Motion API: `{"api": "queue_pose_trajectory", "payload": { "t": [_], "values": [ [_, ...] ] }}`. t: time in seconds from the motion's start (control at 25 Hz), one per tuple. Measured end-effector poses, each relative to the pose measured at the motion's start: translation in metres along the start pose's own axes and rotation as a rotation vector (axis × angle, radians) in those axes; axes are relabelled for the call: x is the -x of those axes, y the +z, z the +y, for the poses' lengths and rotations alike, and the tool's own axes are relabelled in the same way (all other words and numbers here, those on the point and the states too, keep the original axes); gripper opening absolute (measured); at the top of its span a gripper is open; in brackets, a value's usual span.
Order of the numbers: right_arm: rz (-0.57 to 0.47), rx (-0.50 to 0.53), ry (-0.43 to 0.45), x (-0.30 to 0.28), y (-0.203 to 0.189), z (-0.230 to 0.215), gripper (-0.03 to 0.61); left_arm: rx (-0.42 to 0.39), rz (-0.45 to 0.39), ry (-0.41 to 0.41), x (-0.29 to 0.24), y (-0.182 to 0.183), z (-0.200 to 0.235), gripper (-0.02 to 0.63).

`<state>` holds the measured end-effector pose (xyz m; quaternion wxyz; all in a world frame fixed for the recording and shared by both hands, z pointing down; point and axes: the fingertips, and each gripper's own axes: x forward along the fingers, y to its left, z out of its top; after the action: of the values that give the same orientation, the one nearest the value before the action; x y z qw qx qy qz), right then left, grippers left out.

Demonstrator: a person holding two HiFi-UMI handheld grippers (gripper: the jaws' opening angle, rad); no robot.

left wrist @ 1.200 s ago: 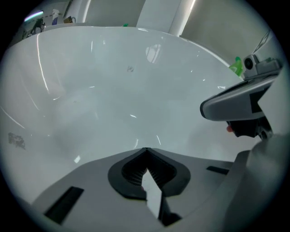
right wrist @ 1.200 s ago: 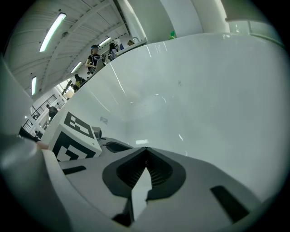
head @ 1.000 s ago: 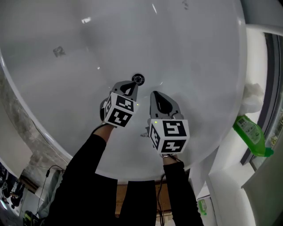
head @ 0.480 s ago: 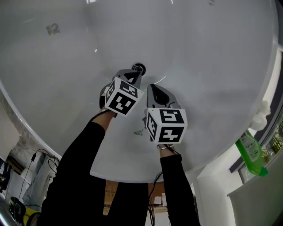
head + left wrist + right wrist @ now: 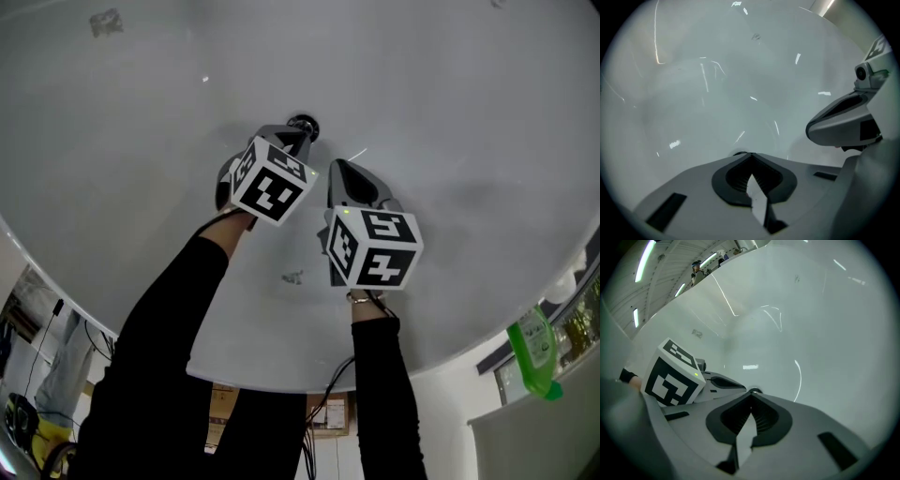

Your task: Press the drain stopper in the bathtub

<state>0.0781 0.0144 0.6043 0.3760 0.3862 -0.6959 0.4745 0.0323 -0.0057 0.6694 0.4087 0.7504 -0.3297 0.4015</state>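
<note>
The round chrome drain stopper point(image 5: 303, 124) sits in the floor of the white bathtub point(image 5: 450, 112). My left gripper point(image 5: 292, 138) is shut, and its tip lies right at the stopper's near edge; whether they touch cannot be told. In the left gripper view only a sliver of the stopper point(image 5: 738, 153) shows above the shut jaws point(image 5: 750, 155). My right gripper point(image 5: 340, 169) is shut with nothing in it, just right of and behind the left one. Its own view shows the stopper point(image 5: 755, 390) peeking over the jaw tip point(image 5: 752, 393), with the left gripper point(image 5: 719, 381) alongside.
A green bottle point(image 5: 534, 357) stands on the ledge at the right, outside the tub. A small speck point(image 5: 292, 277) lies on the tub floor near my forearms, and a faint mark point(image 5: 105, 22) sits at the far left. The tub's rim point(image 5: 281, 384) curves along the near side.
Both grippers have moved forward along the tub floor toward the drain. The left tip has closed the gap to the stopper. Both stayed shut.
</note>
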Motion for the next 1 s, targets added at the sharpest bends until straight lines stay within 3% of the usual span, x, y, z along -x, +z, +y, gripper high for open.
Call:
{"api": "queue_pose_trajectory", "payload": {
  "t": [0.48, 1.0],
  "values": [
    [0.076, -0.011, 0.015, -0.042, -0.018, 0.007, 0.002, 0.054, 0.051, 0.003, -0.038, -0.035, 0.016, 0.005],
    [0.082, -0.045, 0.025, -0.054, -0.029, -0.001, 0.002, 0.038, 0.083, 0.013, -0.066, -0.034, 0.027, 0.005]
  ]
}}
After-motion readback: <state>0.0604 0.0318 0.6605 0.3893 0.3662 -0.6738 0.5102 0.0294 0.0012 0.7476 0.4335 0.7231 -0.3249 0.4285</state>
